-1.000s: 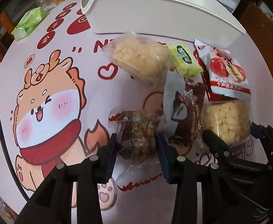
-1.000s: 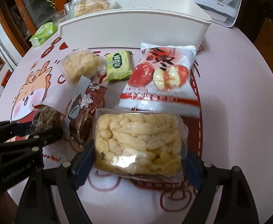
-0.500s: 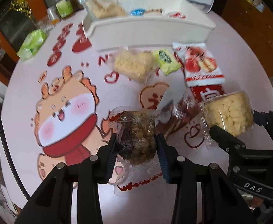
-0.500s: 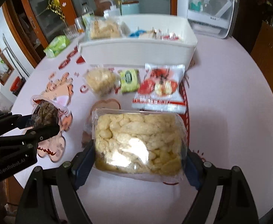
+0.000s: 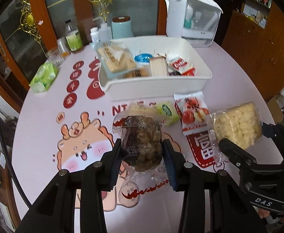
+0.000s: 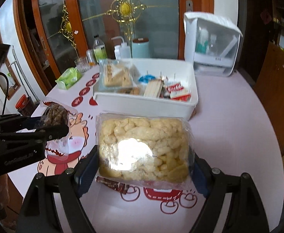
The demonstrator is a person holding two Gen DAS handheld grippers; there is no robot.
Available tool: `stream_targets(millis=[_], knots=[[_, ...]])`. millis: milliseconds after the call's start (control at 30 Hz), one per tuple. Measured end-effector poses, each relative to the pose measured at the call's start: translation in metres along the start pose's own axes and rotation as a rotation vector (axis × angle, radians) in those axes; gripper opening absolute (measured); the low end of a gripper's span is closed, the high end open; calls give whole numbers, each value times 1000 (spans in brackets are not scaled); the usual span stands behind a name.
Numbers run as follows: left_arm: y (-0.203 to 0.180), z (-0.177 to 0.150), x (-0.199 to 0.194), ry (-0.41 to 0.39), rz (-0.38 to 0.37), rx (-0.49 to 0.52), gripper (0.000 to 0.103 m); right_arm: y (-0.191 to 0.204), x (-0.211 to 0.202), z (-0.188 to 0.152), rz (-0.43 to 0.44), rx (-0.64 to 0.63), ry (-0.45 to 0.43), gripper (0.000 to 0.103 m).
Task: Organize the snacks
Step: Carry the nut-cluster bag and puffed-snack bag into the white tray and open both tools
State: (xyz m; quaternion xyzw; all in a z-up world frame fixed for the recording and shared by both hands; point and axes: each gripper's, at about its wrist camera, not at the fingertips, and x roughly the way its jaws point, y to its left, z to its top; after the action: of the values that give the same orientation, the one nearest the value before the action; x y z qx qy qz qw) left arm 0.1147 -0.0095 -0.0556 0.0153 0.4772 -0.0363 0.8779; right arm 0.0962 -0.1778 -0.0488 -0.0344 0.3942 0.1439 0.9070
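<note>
Left wrist view gives us the left hand-held gripper at lower centre of the frame, its jaws drawn in close and clamped on a clear packet of dark brown snack, which hangs above the pink worktop. At the right edge of that frame we see the right hand-held gripper carrying a clear bag of pale puffed snack. In the right wrist view we find that gripper's jaws spread wide, pressing both sides of the bag, which fills the centre of the frame clear of the surface. Beyond both, in the upper middle, we see the white bin with several snacks inside; just below it in the left view a red apple-print packet and a small green packet lie on the worktop.
</note>
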Motion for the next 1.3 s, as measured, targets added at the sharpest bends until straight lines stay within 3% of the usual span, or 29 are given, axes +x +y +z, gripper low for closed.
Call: stream_targets(millis=[333, 533, 733, 1067, 1300], knots=[[15, 43, -2, -49, 80, 28, 39, -11, -17, 52, -102, -79, -101, 84], [21, 87, -12, -148, 162, 91, 40, -17, -30, 106, -167, -106, -194, 84], [24, 140, -17, -227, 191, 107, 40, -21, -22, 161, -176, -101, -255, 84], [27, 227, 6, -318, 189, 62, 40, -38, 43, 208, -211, 2, -225, 85], [25, 246, 73, -222, 169, 50, 41, -50, 108, 213, -218, 21, -130, 86]])
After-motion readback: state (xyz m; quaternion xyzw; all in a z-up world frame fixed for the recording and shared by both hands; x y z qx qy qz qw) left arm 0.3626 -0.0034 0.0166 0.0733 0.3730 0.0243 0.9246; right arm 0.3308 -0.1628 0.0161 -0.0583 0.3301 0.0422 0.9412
